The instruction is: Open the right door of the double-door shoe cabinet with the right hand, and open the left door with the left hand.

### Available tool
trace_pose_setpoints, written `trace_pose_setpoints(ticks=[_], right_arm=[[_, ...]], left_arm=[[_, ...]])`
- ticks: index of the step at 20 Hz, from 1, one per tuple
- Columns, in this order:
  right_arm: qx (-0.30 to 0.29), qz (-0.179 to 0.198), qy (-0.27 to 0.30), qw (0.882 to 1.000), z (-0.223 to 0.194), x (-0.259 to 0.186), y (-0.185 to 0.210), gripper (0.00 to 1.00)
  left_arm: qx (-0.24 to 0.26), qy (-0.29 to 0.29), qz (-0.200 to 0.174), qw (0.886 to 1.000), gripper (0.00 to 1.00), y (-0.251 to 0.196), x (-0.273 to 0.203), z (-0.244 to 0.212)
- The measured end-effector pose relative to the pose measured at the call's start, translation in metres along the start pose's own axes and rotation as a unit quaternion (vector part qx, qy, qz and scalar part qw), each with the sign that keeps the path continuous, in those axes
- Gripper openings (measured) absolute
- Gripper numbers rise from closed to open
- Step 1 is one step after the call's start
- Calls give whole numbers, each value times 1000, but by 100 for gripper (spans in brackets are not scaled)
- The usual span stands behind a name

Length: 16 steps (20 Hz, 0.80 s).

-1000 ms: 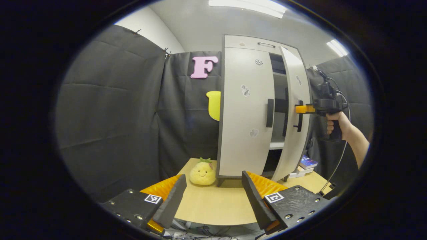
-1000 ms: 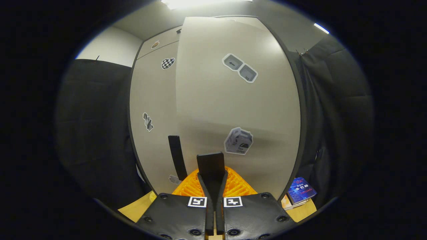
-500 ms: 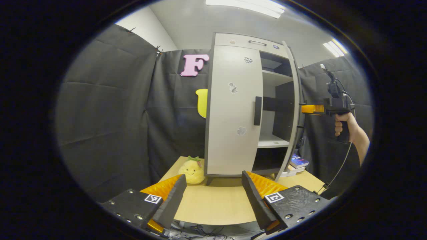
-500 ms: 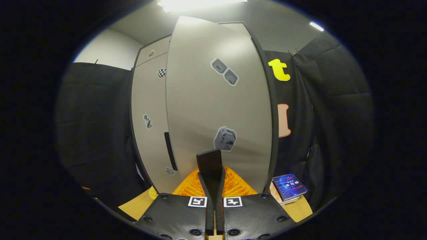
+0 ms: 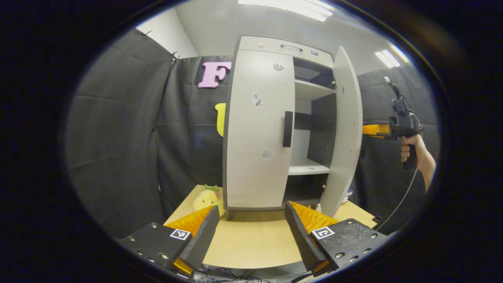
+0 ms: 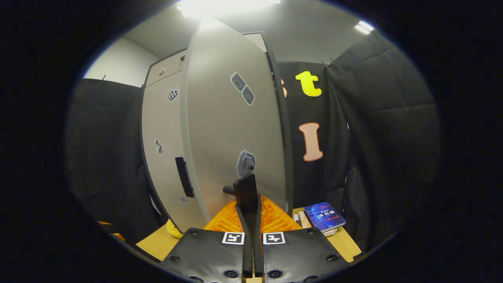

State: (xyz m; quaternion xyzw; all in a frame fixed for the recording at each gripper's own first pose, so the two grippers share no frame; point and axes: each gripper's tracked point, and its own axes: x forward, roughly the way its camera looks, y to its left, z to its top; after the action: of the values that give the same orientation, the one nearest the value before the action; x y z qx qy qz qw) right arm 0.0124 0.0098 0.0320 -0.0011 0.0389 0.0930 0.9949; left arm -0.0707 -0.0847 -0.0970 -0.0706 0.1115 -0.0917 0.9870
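At right door (image 6: 232, 129) handle (image 6: 244, 190), right tool (image 6: 251, 212) clamping shut, swinging along hinge arc; left tool (image 5: 251, 232) gaping, empty, waiting before left door (image 5: 257, 129).

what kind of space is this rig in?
Likely a staged recording booth, not a home: black cloth walls all round, a shoe cabinet standing on a small wooden table, ceiling strip lights.

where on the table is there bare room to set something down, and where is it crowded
The widest bare patch of the table lies in front of the shoe cabinet, between its base and the left gripper. It is crowded at the left back corner with the plush toy, and right of the cabinet, where the book lies behind the open right door.
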Motion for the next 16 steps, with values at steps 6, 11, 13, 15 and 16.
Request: trace_pose_setpoints(ticks=[6,11,13,15,16], right_arm=[[-10,-30,-5,999,4,-11,-43,2],[-24,-77,-3,997,0,-15,-101,2],[13,-42,-3,999,1,-17,-93,2],[1,-38,-8,999,-2,-13,-97,2],[-7,-38,-7,999,-3,-15,-97,0]], left_arm=[[-11,3,-19,1000,95,-10,9,-3],[-11,-5,-32,999,95,-18,16,2],[-13,1,-38,999,95,-21,20,-3],[-20,13,-41,999,95,-26,22,-9],[-26,15,-44,999,95,-29,22,-9]])
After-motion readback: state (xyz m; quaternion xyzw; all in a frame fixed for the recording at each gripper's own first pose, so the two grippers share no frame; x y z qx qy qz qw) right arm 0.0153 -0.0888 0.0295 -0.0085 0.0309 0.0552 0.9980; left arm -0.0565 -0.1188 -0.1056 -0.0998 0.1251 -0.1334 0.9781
